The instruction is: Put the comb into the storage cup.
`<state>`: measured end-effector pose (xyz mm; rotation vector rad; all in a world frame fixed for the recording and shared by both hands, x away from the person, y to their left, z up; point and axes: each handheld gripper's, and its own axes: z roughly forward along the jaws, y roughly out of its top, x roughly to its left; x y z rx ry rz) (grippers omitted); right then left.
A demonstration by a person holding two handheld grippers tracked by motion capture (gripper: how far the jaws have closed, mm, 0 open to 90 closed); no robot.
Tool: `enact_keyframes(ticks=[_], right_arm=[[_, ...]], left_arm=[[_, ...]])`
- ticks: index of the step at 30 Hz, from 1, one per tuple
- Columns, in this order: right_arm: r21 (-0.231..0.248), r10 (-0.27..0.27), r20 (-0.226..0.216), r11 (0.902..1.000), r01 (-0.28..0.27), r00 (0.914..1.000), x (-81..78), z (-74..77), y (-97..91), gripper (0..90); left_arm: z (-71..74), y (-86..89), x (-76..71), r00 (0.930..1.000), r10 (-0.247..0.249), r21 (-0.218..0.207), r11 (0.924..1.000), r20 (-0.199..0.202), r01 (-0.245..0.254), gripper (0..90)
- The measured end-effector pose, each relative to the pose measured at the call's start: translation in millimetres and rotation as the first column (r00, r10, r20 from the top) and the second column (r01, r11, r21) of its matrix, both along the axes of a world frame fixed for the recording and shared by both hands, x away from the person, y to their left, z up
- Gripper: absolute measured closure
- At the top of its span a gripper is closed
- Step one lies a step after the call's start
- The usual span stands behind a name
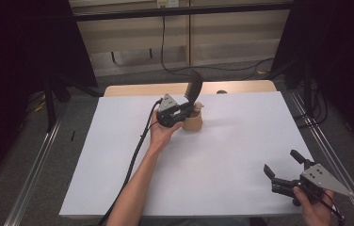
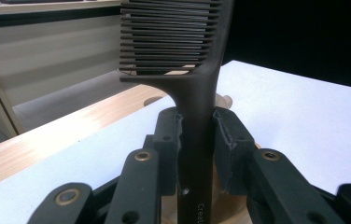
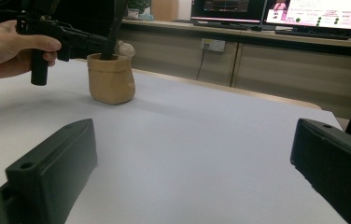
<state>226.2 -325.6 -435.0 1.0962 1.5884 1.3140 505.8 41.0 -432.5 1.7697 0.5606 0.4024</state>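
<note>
Now your left claw (image 1: 188, 109) is squeezed tight on the comb (image 2: 197, 140). The black pads (image 2: 229, 140) press the comb's handle from both sides, and the teeth stick up above the claw. Under the claw is the little tan pot (image 1: 193, 122), and the bottom of the handle is already down inside its mouth. It looks like you are either putting the comb in the pot or taking it out.

Go slowly. Keep the comb straight up and down, so the handle does not push on the rim. The pot looks soft and light, so a sideways push could tip it or slide it on the white table (image 1: 241, 141). Something small and pale sits in the pot right beside the handle; I cannot tell what it is, so try not to bump it.

Do not let go until the comb rests in the pot by itself.

Your right claw (image 1: 284, 168) is wide open and holds nothing. It is far from the pot, near the table's edge close to you. You could use it to steady the pot.
</note>
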Motion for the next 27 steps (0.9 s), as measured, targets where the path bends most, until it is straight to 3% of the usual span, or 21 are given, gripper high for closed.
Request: enact_keyframes(ticks=[1, 19, 21, 23, 27], right_arm=[[0.000, 0.001, 0.000, 1.0000, -0.001, 1.0000, 0.1, 0.0, 0.0, 0.0], [-0.001, 0.001, 0.001, 1.0000, -0.001, 1.0000, 0.3, -0.1, 0.0, 0.0], [0.000, 0.002, 0.001, 1.0000, -0.002, 1.0000, 0.2, -0.1, 0.2, 0.0], [0.003, 0.005, 0.002, 1.0000, -0.005, 1.0000, -0.1, 0.1, 0.5, 0.0], [0.003, 0.007, 0.001, 1.0000, -0.007, 1.0000, 0.6, -0.2, 0.1, 0.0]], left_arm=[[-0.1, -0.3, 0.8, 0.9998, -0.021, 0.000, 0.9998, -0.005, 0.021, 72.6], [0.1, 0.4, -0.2, 0.9998, -0.020, 0.022, 0.9996, -0.006, 0.020, 71.6], [1.6, 2.2, 1.1, 0.9997, -0.015, -0.007, 0.9999, -0.021, 0.015, 69.3], [2.9, 3.2, 2.3, 0.9998, -0.007, 0.008, 0.9999, -0.018, 0.007, 66.8], [4.3, 4.4, 2.5, 0.9996, 0.004, -0.005, 1.0000, -0.028, -0.004, 57.7]])
